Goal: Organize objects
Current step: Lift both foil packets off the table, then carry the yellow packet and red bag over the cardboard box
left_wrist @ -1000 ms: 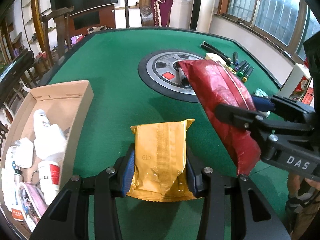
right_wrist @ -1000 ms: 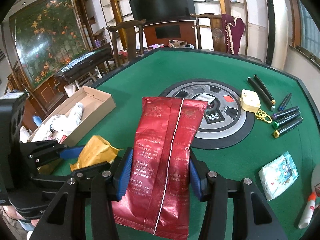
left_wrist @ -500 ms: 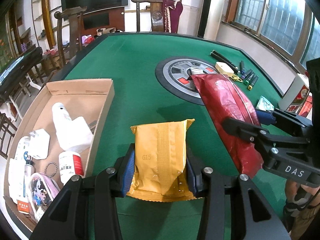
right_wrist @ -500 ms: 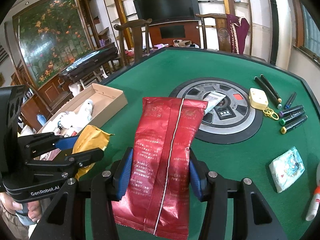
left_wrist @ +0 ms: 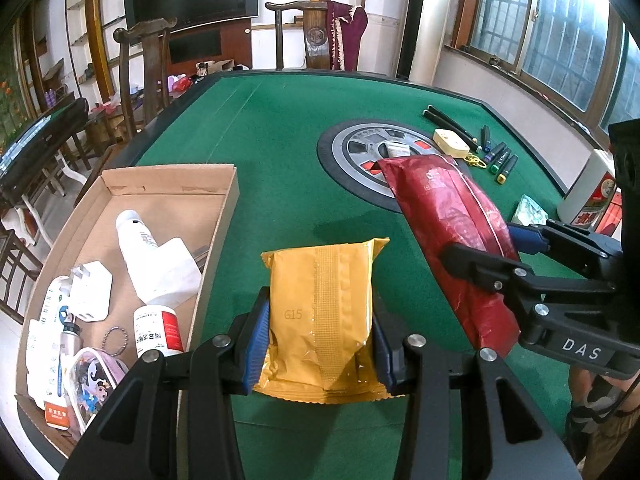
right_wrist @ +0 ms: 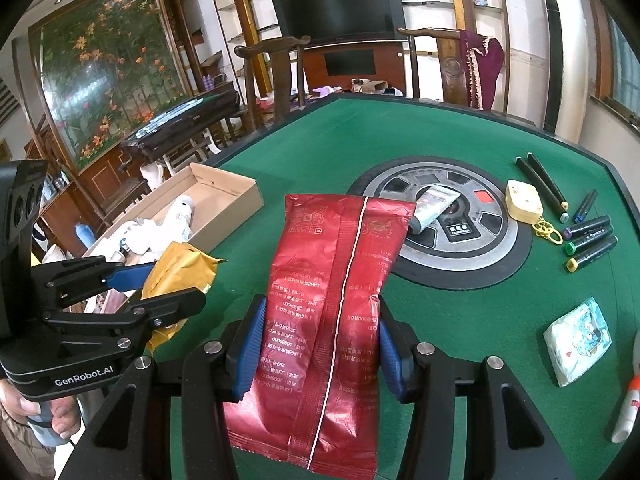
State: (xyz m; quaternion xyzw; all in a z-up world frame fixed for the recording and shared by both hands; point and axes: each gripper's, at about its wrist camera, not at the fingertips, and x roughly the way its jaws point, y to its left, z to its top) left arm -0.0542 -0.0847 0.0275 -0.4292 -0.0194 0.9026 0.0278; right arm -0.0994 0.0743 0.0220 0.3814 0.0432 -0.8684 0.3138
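Note:
A yellow foil packet (left_wrist: 320,312) marked G15 is held above the green table (left_wrist: 280,152), with my left gripper (left_wrist: 318,344) shut on its sides. A long red foil bag (right_wrist: 332,312) is clamped upright in my right gripper (right_wrist: 320,344), blue pads pressing both edges. In the left wrist view the red bag (left_wrist: 452,216) and right gripper (left_wrist: 496,248) hang to the right of the yellow packet. In the right wrist view the left gripper (right_wrist: 152,284) with the yellow packet (right_wrist: 176,272) is at the left, near the cardboard box (right_wrist: 236,196).
The open cardboard box (left_wrist: 224,208) at the left holds a white bottle (left_wrist: 138,244), a plug, a small jar and pouches. Markers (right_wrist: 588,240), a cream case (right_wrist: 524,200), a tissue pack (right_wrist: 578,340) and a tube (right_wrist: 434,208) on the centre disc lie at the right. A white bottle (left_wrist: 592,188) stands far right.
The left gripper with the yellow packet has drifted back and up a little, so more of the cardboard box shows. The right gripper and red bag have stayed in place.

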